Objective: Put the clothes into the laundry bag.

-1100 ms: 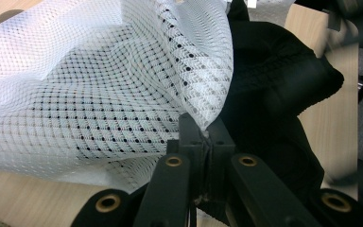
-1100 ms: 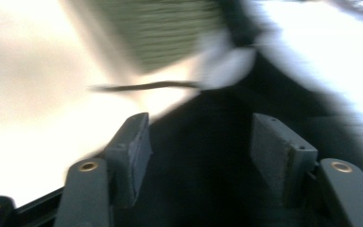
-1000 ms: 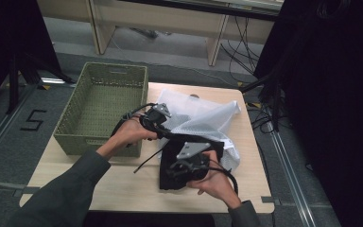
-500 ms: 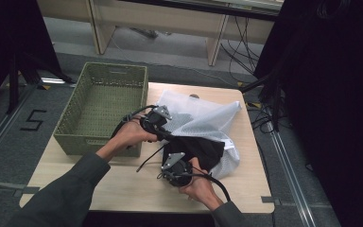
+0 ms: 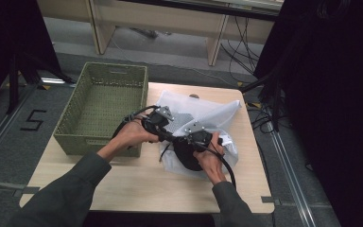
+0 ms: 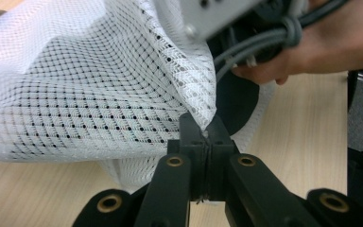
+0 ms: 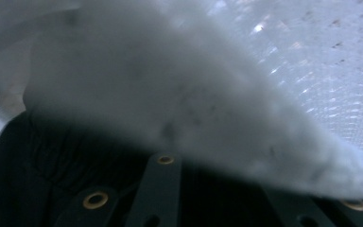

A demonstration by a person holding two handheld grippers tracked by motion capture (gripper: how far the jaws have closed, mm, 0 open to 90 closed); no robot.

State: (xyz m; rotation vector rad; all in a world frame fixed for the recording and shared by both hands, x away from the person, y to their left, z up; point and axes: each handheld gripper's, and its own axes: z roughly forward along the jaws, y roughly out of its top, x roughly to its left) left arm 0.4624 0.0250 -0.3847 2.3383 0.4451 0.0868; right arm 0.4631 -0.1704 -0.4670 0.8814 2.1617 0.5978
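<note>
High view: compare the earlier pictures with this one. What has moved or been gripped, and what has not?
The right hand-held gripper moved from the table's near side up to the black garment at the white mesh bag's mouth; its jaws have just been closing. The left hand-held gripper stayed clamped on the bag's edge. The green basket stayed put.

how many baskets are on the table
1. A green plastic basket stands at the table's left side, beside the white mesh laundry bag. It looks empty inside. The bag and the hands could hide small items, but no second basket shows.
</note>
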